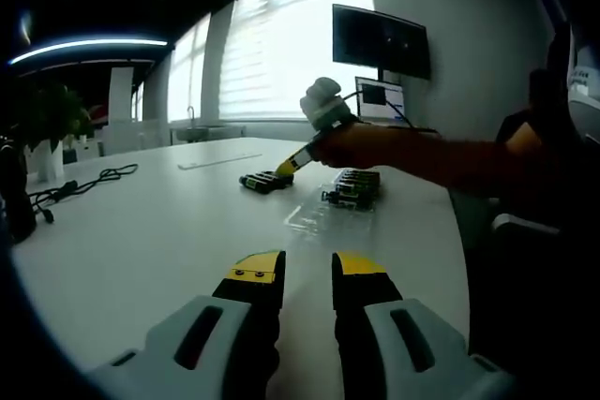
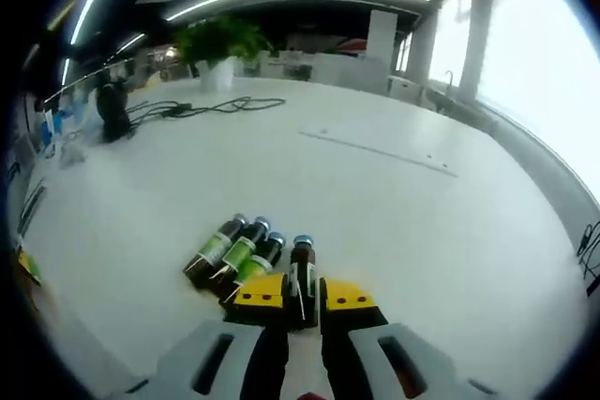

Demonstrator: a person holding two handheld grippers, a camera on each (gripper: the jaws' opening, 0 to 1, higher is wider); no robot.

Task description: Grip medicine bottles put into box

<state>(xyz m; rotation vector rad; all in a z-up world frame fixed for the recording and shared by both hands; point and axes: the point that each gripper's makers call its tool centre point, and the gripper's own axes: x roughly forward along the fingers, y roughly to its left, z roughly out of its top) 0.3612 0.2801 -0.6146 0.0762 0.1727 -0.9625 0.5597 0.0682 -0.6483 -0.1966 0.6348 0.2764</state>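
Note:
Three dark medicine bottles (image 2: 232, 250) with green labels lie side by side on the white table (image 2: 375, 203). A fourth dark bottle (image 2: 302, 274) with a blue cap sits between the yellow-tipped jaws of my right gripper (image 2: 303, 295), which is shut on it. In the left gripper view the right gripper (image 1: 287, 166) reaches in from the right, tip down on the bottle group (image 1: 266, 181). Just right of them a clear plastic box (image 1: 330, 213) holds several bottles (image 1: 354, 185). My left gripper (image 1: 307, 269) hovers low over the near table, open, nothing between its jaws.
A black cable (image 1: 89, 182) lies at the table's left, and its coil (image 2: 202, 107) lies near a potted plant (image 2: 217, 44). A monitor (image 1: 381, 41) and laptop (image 1: 380, 100) stand behind the box. A person's arm (image 1: 422, 152) crosses from the right. The table edge (image 1: 457, 241) runs close on the right.

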